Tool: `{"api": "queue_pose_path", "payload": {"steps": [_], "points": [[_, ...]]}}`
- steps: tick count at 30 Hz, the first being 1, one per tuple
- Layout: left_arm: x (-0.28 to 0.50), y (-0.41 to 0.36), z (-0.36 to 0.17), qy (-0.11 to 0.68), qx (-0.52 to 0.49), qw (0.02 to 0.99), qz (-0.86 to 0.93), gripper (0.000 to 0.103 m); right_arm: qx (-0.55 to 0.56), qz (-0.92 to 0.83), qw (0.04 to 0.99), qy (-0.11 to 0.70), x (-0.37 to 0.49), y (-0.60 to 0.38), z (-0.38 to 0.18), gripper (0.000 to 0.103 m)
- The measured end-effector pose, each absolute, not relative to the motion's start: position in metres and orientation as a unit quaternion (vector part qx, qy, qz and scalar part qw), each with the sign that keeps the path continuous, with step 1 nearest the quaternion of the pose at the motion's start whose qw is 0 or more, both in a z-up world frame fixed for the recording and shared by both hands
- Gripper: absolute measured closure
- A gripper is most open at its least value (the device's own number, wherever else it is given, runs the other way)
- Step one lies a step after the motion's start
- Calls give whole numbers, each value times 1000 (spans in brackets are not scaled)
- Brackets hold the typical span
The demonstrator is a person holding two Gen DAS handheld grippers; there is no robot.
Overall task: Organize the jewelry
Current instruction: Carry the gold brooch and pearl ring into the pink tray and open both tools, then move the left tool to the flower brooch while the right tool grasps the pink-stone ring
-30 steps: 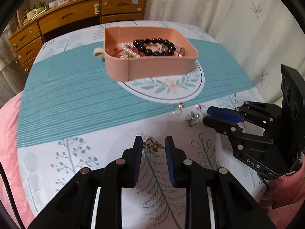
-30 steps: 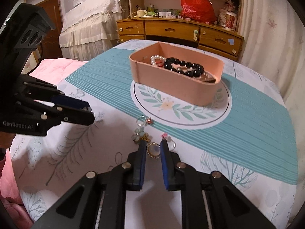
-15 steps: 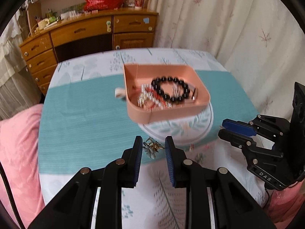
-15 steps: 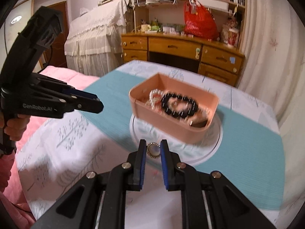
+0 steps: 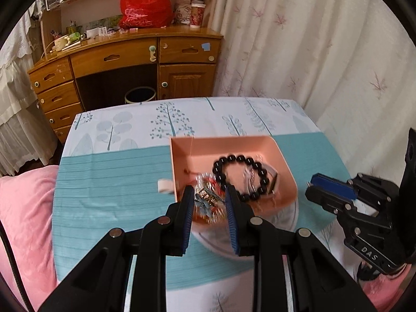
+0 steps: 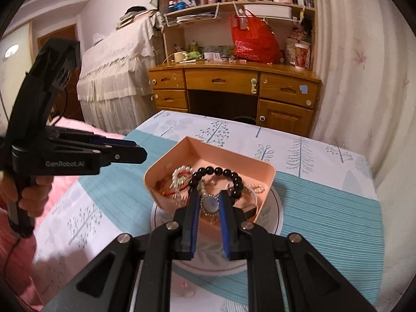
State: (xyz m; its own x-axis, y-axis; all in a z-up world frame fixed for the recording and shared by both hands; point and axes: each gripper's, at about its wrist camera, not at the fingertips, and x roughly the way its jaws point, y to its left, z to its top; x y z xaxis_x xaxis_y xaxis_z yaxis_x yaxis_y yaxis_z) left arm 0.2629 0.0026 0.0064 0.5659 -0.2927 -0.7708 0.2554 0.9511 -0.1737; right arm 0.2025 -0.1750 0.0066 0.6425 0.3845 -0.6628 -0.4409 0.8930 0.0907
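A pink tray (image 5: 226, 143) (image 6: 262, 163) stands on a round patterned plate (image 6: 275, 202) on the table. It holds a black bead bracelet (image 5: 240, 160) (image 6: 221, 170), pearls and red cord pieces. My left gripper (image 5: 209, 200) is shut on a small metal brooch (image 5: 206, 200) and holds it over the tray's near left corner. My right gripper (image 6: 210, 204) is shut on an oval pale-stone brooch (image 6: 210, 205) and holds it over the tray's near side. Each gripper shows in the other's view, the right one (image 5: 330, 189), the left one (image 6: 104, 148).
The table has a white and teal leaf-print cloth (image 5: 109, 182). A small ring (image 6: 187, 290) lies on the cloth near the right gripper's base. A wooden desk (image 5: 124, 59) with a red bag (image 5: 145, 5) stands behind the table. A pink blanket (image 5: 23, 221) lies at the left.
Both grippers have lifted off the cloth with their brooches and moved forward to above the pink tray. The loose pieces on the cloth have dropped out of the left view.
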Motion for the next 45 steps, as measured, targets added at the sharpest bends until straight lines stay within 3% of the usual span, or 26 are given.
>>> {"api": "queue_pose_path", "payload": {"steps": [4,6,7,8,9,16,19,23,45], "points": [[279,3,1,441,-34,885,-146,80,-20,218,904,366,216,-180,0,88],[285,2,-3,445,-34,884,-137,63,-11,213,902,376,223,-183,-6,87],[286,1,-5,446,-32,885,-130,40,-11,210,900,383,225,-183,-9,86],[287,1,-6,443,-30,887,-124,35,-16,205,899,387,225,-183,-11,81],[287,1,-6,441,-28,889,-122,35,-23,199,900,388,225,-183,-13,75],[284,4,-4,447,-27,887,-116,34,-23,191,902,388,224,-185,-13,64],[277,6,0,448,-20,887,-111,26,-29,184,906,380,219,-186,-9,53],[260,8,3,441,-8,891,-110,25,-29,198,908,368,207,-188,-8,40],[170,-34,-43,463,31,852,-244,26,-159,317,861,365,119,-180,-55,40]]}}
